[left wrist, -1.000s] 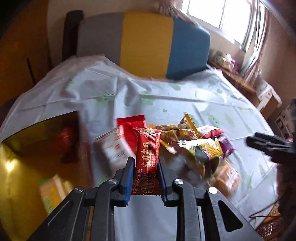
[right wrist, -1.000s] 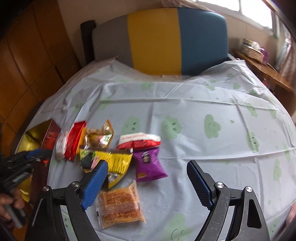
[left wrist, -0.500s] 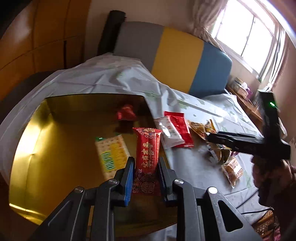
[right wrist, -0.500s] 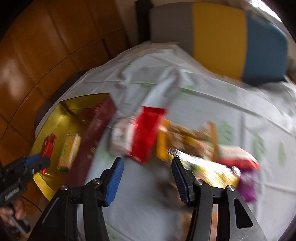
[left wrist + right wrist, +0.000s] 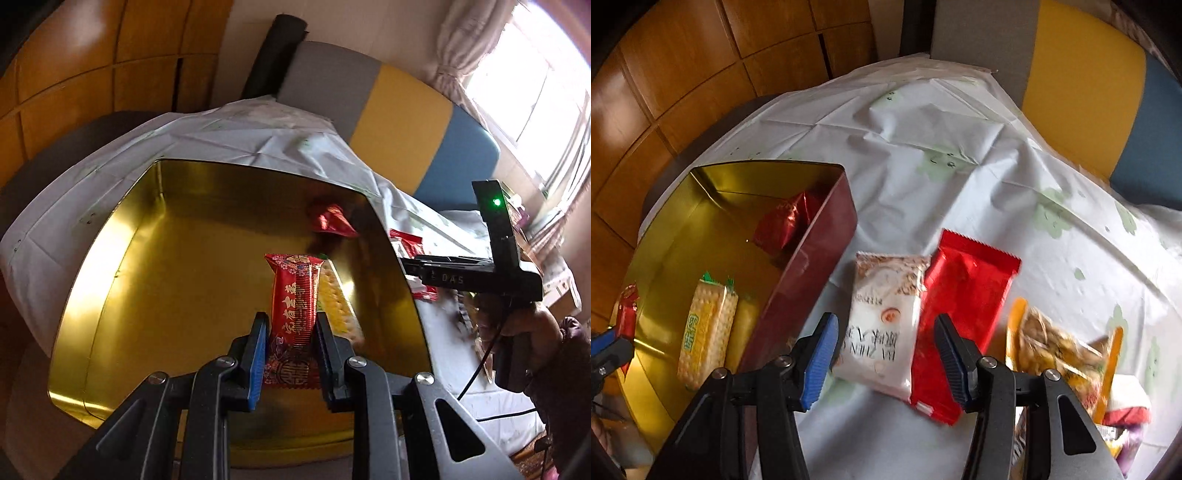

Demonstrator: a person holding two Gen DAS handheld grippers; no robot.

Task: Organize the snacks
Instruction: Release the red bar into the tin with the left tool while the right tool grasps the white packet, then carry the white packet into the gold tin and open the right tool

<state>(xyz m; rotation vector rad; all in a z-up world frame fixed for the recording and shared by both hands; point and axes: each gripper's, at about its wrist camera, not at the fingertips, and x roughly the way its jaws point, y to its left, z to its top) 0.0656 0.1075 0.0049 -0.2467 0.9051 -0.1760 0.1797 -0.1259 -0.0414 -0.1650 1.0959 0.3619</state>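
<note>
My left gripper is shut on a long red snack packet and holds it upright over the open gold tin. Inside the tin lie a yellow cracker packet and a red foil packet. My right gripper hovers over the tablecloth just right of the tin's dark red wall. Its jaws stand partly open. A white packet lies below between them, untouched, and a flat red packet lies beside it. At the right wrist view's left edge, the left gripper shows with its red packet.
A white tablecloth with green prints covers the table. More snack bags, one orange-edged, lie at the right. A grey, yellow and blue chair back stands behind the table. A hand holds the right gripper.
My left gripper carried the red packet leftward from the snack pile to above the tin. My right gripper swung left to the white and red packets, and its jaws narrowed.
</note>
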